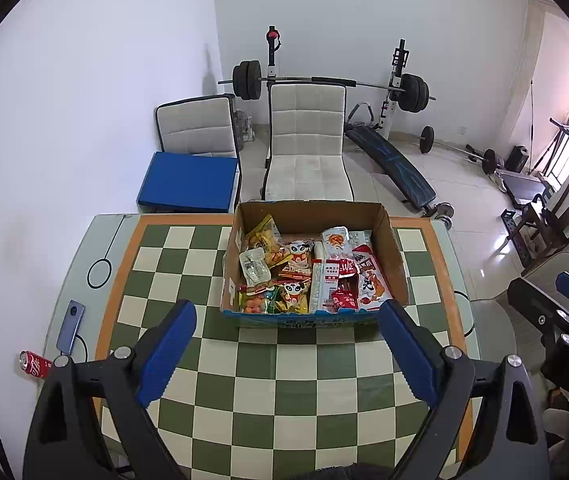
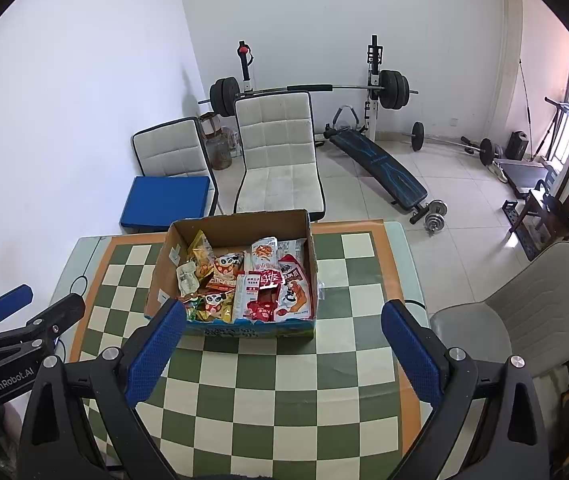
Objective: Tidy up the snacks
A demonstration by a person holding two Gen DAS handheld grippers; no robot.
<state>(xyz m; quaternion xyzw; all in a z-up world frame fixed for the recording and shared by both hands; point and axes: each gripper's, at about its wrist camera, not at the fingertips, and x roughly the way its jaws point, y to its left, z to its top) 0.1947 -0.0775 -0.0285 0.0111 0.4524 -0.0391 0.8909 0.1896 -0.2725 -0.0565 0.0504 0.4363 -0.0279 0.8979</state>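
Closest to me, the left gripper (image 1: 288, 344) hangs over the near part of the table (image 1: 64, 280), tipped downward, its blue-padded fingers (image 1: 166, 354) spread wide with nothing between them but the green-and-cream checkered mat (image 1: 284, 380). Beside it the right gripper (image 2: 282, 344) sits the same way: jaws wide apart, empty, pointing down at the mat. From the right wrist view, the left tool shows at the lower left edge; from the left wrist view, the right tool shows at the far right edge.

Just past the fingertips stands the cardboard box (image 1: 394, 256), open-topped, resting on the mat toward the table's far side. It is full of snack packets (image 1: 308, 276) lying loose and overlapping: yellow and orange bags on the left, two packets with panda faces in the middle, red and white ones on the right. Neither gripper touches the box.

Off to the left on the bare table edge lies a blue phone (image 1: 70, 326) with a cable, and nearer still a red soda can (image 1: 35, 364) on its side.

Beyond the table are two pale cushioned chairs (image 1: 304, 140), the left one with a blue pad (image 1: 188, 182) on its seat. Against the far wall stands a barbell rack (image 1: 328, 82) with a slanted bench (image 1: 390, 168) and loose weights on the tiled floor.
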